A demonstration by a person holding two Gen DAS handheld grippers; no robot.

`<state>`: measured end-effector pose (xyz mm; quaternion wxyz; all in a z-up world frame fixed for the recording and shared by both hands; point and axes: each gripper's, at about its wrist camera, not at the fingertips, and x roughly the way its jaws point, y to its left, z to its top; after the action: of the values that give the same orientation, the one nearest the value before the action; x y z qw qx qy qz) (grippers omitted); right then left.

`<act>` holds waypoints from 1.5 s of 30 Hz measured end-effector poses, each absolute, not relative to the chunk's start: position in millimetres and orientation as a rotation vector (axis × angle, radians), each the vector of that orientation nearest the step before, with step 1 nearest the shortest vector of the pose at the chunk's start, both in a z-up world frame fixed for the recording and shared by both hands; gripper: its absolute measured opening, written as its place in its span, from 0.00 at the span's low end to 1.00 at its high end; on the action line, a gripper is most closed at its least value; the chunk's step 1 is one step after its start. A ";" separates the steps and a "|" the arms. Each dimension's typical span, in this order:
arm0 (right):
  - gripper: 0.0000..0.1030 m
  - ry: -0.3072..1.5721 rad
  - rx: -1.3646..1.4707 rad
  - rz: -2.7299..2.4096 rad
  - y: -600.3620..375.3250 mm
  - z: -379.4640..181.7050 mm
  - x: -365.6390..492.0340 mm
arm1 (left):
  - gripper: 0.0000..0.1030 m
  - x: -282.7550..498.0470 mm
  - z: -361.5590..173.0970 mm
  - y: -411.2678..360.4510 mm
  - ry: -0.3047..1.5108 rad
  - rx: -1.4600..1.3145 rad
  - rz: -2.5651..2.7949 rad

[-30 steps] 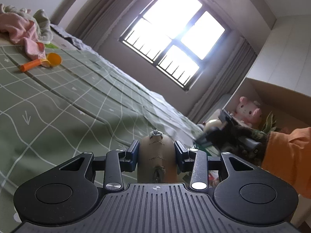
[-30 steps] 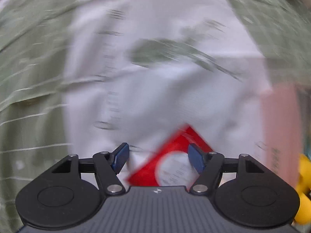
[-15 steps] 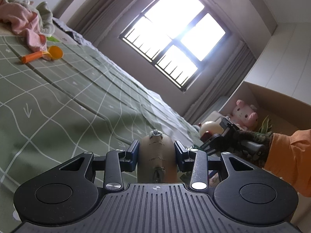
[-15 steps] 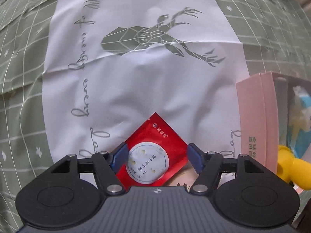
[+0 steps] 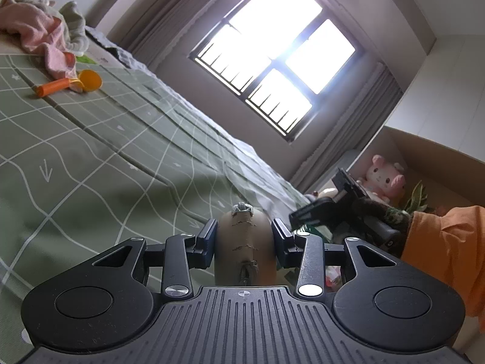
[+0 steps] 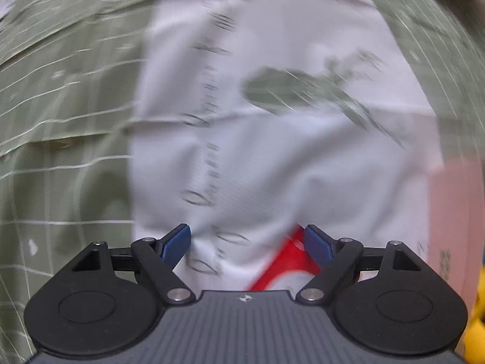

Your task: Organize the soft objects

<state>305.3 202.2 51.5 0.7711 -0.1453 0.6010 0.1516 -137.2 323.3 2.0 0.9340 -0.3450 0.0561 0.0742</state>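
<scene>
The left gripper (image 5: 244,241) was closed on one brown stuffed toy (image 5: 245,242), a rounded, tan-brown shape with rough stitches down its front and a small grey knot at the top. The toy sat between the two blue pads (image 5: 206,242), lifted above the green checked bedspread (image 5: 91,157). Far back on the bed lay a heap of pink cloth (image 5: 36,33), one orange scoop (image 5: 71,84) just beside it. One pink plush pig (image 5: 384,177) sat in a cardboard box (image 5: 430,154) to the right.

The right gripper (image 6: 247,242) was open and held nothing, hovering over a white sheet (image 6: 272,157) printed with a deer and script. One red packet (image 6: 283,268) lay on the sheet near its right finger. That view was blurred.
</scene>
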 end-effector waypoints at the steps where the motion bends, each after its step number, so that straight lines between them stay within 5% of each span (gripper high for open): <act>1: 0.80 1.296 -0.327 0.357 205.6 53.7 302.8 | 0.42 -137.3 1.8 323.5 0.115 -0.707 0.152; 10: 0.78 1.199 -0.493 0.472 199.3 85.6 274.5 | 0.42 -137.2 1.5 323.8 0.117 -0.713 0.154; 27: 0.81 1.477 -0.407 0.181 156.3 56.9 303.2 | 0.42 -136.7 1.0 324.5 0.117 -0.718 0.152; 36: 0.85 1.461 -0.365 0.239 161.8 51.7 302.2 | 0.42 -137.8 -1.4 326.8 0.113 -0.735 0.145; 41: 0.68 1.285 -0.480 0.397 195.7 66.2 275.9 | 0.42 -137.7 -1.6 326.6 0.115 -0.734 0.147; 45: 0.65 1.302 -0.570 0.423 202.4 77.9 269.1 | 0.42 -137.4 -2.4 328.0 0.116 -0.742 0.147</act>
<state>269.1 202.4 77.9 0.7375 -0.2594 0.5930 0.1928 -137.4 328.0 -2.4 0.9277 -0.3620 0.0567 0.0717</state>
